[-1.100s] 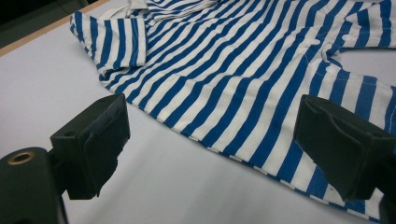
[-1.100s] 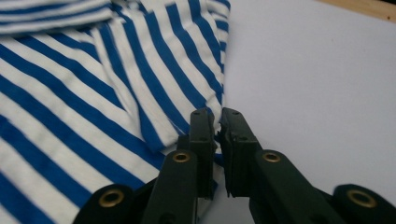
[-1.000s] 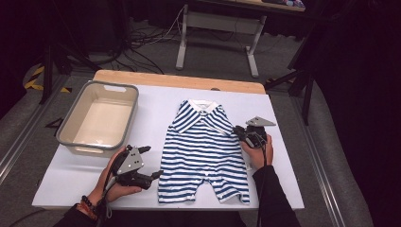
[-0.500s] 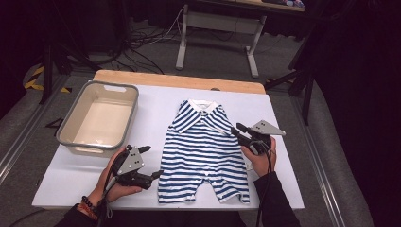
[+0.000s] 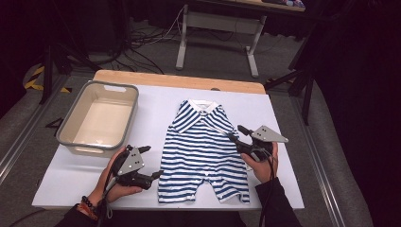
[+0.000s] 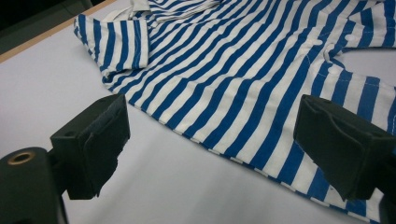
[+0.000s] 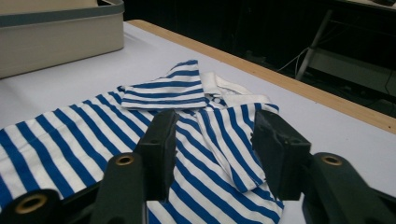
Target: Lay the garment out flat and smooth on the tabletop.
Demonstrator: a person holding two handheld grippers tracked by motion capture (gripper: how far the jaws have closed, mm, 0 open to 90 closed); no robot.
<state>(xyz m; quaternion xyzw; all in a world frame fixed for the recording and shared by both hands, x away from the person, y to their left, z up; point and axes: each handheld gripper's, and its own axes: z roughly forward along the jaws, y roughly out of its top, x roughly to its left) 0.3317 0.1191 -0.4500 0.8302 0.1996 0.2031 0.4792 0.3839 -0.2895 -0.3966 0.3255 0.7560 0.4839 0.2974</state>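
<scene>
Where the blue-and-white striped baby romper [image 5: 203, 151] lies flat on the white sheet covering the table [image 5: 283, 118], collar toward the far edge and legs toward us, we find it roughly at the middle of the work surface, both short sleeves folded in over the chest. Our right gripper [image 5: 239, 134] hovers over the romper's right side by the folded sleeve; its jaws have just been opening and now stand about half apart, nothing clamped between them, the striped cloth [image 7: 210, 135] lying free below. Our left gripper [image 5: 152, 161] rests at the romper's left hem, jaws spread wide and empty, the fabric edge [image 6: 243, 93] just ahead of them.

Outward to the left sits a beige plastic tub [image 5: 71, 135] with a grey rim, near the left gripper yet apart from the garment. Nothing stands between either gripper and the cloth. A strip of bare wood [image 5: 179, 80] shows along the table's far edge. White sheet lies open between tub and romper, to the romper's right, and beyond the collar.
</scene>
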